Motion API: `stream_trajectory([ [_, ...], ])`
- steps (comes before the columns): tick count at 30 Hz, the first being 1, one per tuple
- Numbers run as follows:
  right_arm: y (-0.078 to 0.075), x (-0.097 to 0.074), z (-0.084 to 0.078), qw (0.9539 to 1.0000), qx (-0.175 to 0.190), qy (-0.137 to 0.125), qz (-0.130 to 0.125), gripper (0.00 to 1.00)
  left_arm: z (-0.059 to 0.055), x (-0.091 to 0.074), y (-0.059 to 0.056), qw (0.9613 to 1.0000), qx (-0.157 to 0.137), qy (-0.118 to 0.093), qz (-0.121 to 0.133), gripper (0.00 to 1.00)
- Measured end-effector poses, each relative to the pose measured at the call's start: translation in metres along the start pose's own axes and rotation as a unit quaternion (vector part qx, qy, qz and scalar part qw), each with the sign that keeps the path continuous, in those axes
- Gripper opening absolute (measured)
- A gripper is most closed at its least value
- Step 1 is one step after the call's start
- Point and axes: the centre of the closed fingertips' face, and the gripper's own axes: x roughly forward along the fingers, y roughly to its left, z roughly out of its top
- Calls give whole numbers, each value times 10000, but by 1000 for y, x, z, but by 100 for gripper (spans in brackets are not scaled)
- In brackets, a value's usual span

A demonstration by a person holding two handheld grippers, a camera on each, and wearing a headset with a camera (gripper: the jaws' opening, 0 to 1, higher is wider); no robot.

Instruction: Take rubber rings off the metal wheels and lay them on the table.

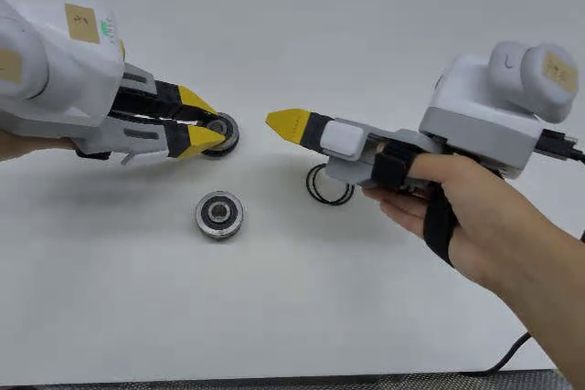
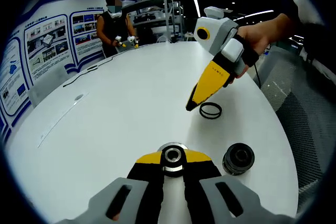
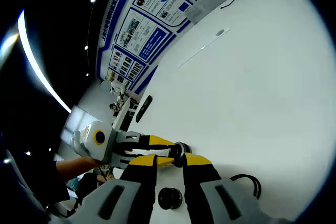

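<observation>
Here, left claw [image 1: 218, 123] clamped on metal wheel [image 1: 228, 131], right claw [image 1: 279, 121] slightly parted (empty), near rubber rings [image 1: 320, 193]

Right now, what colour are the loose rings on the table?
Black rings, clearest in left gripper view.

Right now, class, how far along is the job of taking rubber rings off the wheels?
Done: rubber rings lie loose on the table. In hand: the left claw grips one metal wheel, with the right claw pointed at it. Left: the second wheel lies free, seemingly with its dark ring on.
</observation>
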Motion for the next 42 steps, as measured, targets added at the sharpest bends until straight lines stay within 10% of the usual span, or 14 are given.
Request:
stream_trajectory([
  [16,-8,29,-9,9992,57,358,173,40,2,0,-5,9999,43,-98,-40,13],
  [42,-3,30,-20,9976,176,621,269,35,7,1,-8,9999,72,-119,-22,13],
])
